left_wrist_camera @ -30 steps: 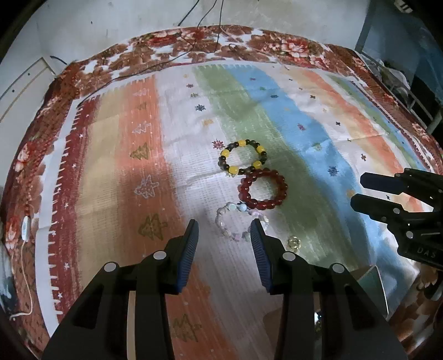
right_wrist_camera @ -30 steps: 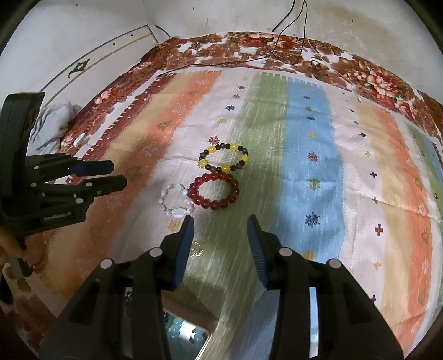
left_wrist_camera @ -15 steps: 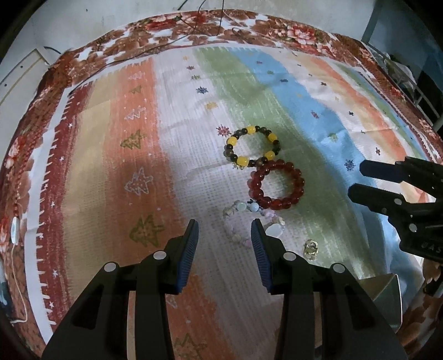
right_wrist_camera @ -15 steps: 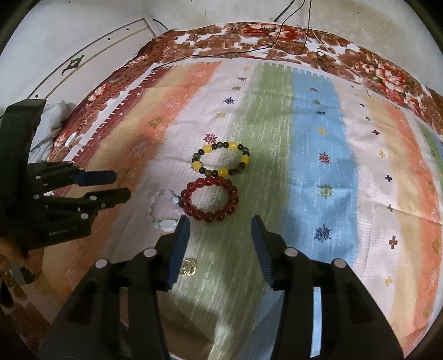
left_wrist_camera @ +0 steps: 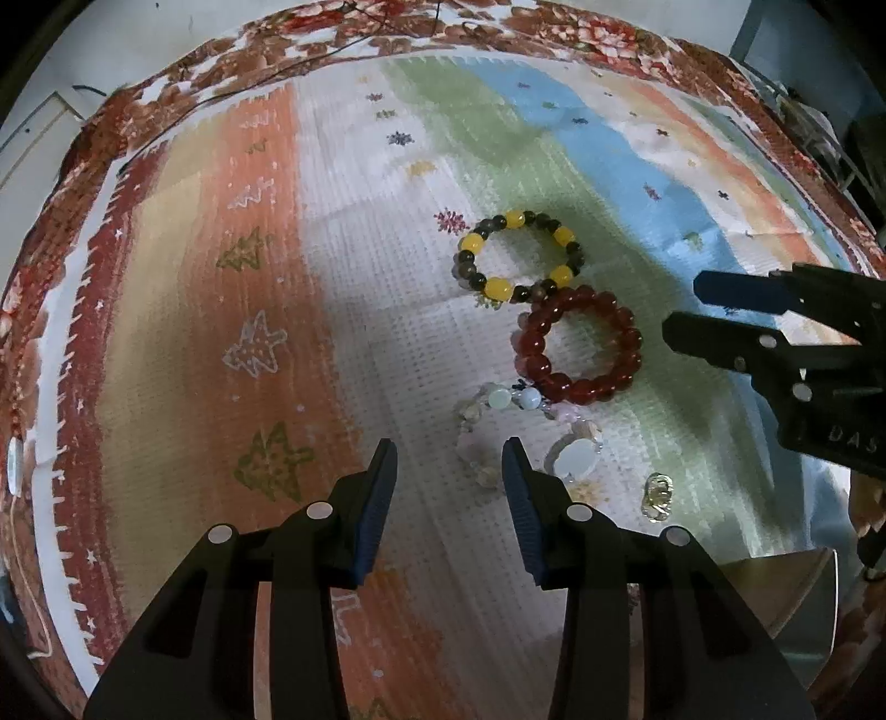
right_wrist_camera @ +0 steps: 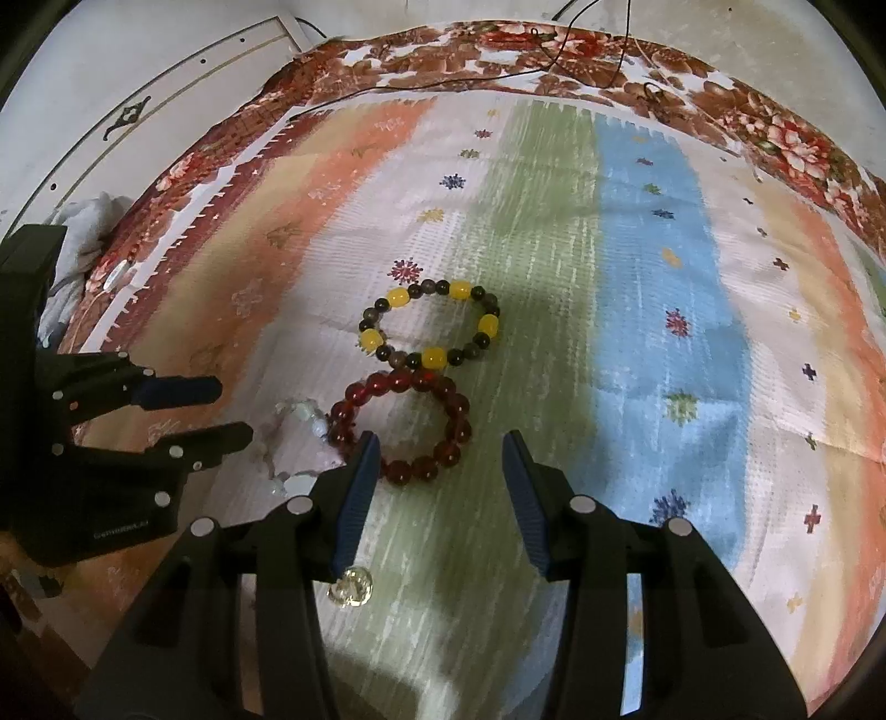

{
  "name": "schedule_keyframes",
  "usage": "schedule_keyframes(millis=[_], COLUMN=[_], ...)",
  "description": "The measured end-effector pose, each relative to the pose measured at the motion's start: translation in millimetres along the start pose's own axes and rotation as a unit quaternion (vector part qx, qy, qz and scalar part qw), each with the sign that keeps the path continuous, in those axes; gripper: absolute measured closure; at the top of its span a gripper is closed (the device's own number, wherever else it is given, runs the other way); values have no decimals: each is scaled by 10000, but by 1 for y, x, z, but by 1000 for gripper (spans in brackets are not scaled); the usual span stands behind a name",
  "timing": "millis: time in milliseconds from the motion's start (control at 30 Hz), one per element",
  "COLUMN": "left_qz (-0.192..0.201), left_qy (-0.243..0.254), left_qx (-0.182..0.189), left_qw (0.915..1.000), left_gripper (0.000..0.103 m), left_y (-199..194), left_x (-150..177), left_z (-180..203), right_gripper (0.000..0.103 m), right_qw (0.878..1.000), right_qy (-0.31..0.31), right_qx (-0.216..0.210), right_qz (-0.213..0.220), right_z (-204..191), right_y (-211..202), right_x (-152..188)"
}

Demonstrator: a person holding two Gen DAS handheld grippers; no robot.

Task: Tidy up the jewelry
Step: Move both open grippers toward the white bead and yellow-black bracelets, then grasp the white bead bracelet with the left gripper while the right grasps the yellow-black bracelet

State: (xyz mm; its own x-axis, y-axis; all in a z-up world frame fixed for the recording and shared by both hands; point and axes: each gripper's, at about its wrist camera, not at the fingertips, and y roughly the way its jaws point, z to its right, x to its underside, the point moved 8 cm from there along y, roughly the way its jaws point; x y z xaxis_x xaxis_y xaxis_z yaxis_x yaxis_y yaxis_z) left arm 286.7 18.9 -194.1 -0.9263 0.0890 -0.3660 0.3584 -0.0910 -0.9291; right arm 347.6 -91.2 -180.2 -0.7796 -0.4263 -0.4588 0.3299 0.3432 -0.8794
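Observation:
Three bead bracelets lie touching in a row on the striped cloth [left_wrist_camera: 232,343]: a yellow-and-dark one [left_wrist_camera: 518,257] [right_wrist_camera: 429,324], a red one [left_wrist_camera: 578,346] [right_wrist_camera: 401,426] and a pale one [left_wrist_camera: 576,459] [right_wrist_camera: 302,412]. A small gold ring [left_wrist_camera: 658,495] [right_wrist_camera: 350,592] lies near them. My left gripper [left_wrist_camera: 449,459] [right_wrist_camera: 235,410] is open and hangs just over the pale bracelet's left side. My right gripper [right_wrist_camera: 440,448] [left_wrist_camera: 681,310] is open above the near part of the red bracelet. Neither gripper holds anything.
A floral blanket [right_wrist_camera: 775,127] borders the striped cloth, with thin black cables [right_wrist_camera: 554,50] across its far edge. An open box corner [left_wrist_camera: 797,587] sits at the near right in the left wrist view. A grey cloth bundle [right_wrist_camera: 83,232] lies beyond the left edge.
Both grippers have come down closer to the bracelets, which now look larger. The right gripper's jaws stand a little wider than a second ago. The jewelry has not moved.

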Motion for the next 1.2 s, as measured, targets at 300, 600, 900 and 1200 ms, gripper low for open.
schedule_keyframes(millis=[300,600,900,1200], left_qz=[-192,-234,-187,-211], left_qy=[33,21,215,309], left_qx=[56,87,-22,8], left_qw=[9998,9997,9996,9993], left_gripper=[64,62,62,66], left_y=[18,25,27,31], left_x=[6,5,6,2], left_z=[0,-1,1,2], right_gripper=[55,55,50,50], right_qw=[9998,9994,9986,9987], right_qy=[134,307,477,468], right_qx=[-89,-101,-172,-104], right_qz=[-83,-127,-158,-174], right_z=[10,22,23,28], right_y=[23,46,66,78], right_x=[-22,-38,-51,-51])
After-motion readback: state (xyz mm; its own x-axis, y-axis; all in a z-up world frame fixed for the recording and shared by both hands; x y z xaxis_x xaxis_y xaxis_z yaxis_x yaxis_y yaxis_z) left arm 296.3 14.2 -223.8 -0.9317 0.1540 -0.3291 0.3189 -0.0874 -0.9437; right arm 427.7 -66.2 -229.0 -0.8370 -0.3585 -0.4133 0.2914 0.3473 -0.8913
